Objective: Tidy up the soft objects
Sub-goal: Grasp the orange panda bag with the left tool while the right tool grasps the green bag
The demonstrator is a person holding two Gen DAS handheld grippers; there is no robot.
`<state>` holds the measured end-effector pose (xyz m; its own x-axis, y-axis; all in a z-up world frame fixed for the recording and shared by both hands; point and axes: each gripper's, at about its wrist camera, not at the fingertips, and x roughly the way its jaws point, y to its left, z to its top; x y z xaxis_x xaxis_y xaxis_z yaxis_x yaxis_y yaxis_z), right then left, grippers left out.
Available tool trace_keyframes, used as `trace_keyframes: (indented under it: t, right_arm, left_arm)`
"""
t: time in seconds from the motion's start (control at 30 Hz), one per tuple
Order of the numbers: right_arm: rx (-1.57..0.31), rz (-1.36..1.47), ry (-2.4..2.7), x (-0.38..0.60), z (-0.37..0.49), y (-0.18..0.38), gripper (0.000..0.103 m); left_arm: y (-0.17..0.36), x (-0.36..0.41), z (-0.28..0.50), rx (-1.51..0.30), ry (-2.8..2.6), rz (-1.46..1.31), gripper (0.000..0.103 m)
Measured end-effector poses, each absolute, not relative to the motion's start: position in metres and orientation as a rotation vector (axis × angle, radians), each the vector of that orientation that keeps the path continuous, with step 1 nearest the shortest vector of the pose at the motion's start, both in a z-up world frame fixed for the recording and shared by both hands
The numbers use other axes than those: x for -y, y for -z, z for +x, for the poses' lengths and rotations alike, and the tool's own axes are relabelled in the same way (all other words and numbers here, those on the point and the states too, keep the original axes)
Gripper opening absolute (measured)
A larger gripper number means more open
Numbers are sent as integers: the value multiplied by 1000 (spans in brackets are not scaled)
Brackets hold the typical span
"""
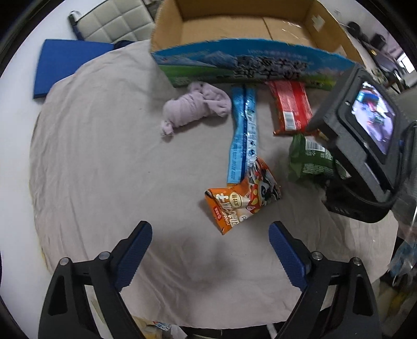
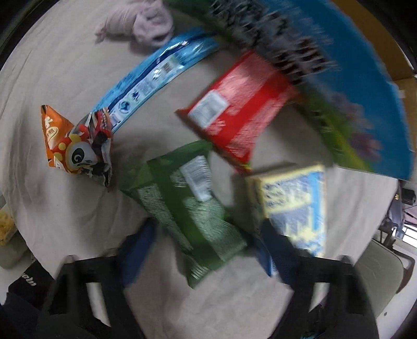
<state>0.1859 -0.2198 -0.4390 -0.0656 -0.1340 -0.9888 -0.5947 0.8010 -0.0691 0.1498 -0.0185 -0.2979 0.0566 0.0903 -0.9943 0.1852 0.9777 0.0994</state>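
Note:
Soft items lie on a beige cloth (image 1: 109, 161) before an open cardboard box (image 1: 234, 34): a lilac rolled cloth (image 1: 194, 105), a long blue packet (image 1: 243, 133), a red packet (image 1: 290, 108), a green packet (image 1: 308, 159) and an orange snack bag (image 1: 242, 199). My left gripper (image 1: 209, 247) is open and empty, just short of the orange bag. The right gripper's body (image 1: 365, 146) shows at right over the green packet. In the blurred right wrist view my right gripper (image 2: 206, 247) is open, with the green packet (image 2: 187, 198) between its fingers and a yellow-blue pack (image 2: 294, 200) beside it.
A blue folder (image 1: 70, 67) and a white padded chair (image 1: 112, 20) lie beyond the cloth at the left. The box's printed blue-green front wall (image 1: 250, 65) stands right behind the packets. A yellow sponge (image 2: 6, 229) sits at the table's left edge.

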Motion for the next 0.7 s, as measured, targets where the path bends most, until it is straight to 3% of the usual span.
trace_keyframes:
  t: [0.17, 0.27, 0.4, 0.47, 0.5, 0.53, 0.6, 0.63, 0.67, 0.7]
  right_arm:
    - [-1736, -234, -187, 255, 182, 443, 44]
    - [-1805, 76, -65, 290, 169, 445, 43]
    - [-1784, 220, -19, 310, 153, 443, 44]
    - [-1787, 235, -15, 313, 145, 445, 53]
    - [-1782, 231, -16, 313, 142, 447, 53]
    - [-1780, 216, -14, 312, 139, 450, 53]
    - [-1770, 190, -10, 306, 130, 462, 53]
    - [-1760, 178, 6, 301, 133, 460, 49]
    - [-1750, 184, 18, 298, 128, 463, 36]
    - [-1747, 208, 20, 298, 125, 465, 35]
  left_arm:
    - [316, 34, 163, -1536, 250, 299, 92]
    - [336, 52, 165, -1562, 343, 399, 92]
    - [380, 76, 169, -1612, 419, 600, 92]
    - [399, 83, 171, -1631, 439, 660, 78]
    - [405, 84, 173, -1646, 440, 656, 50]
    - [408, 82, 175, -1673, 442, 617, 37]
    - [408, 70, 183, -1743, 413, 434, 36]
    - [406, 62, 186, -1772, 401, 319, 35]
    - [405, 53, 188, -1801, 398, 203, 35]
    - [405, 39, 189, -1838, 377, 20, 35]
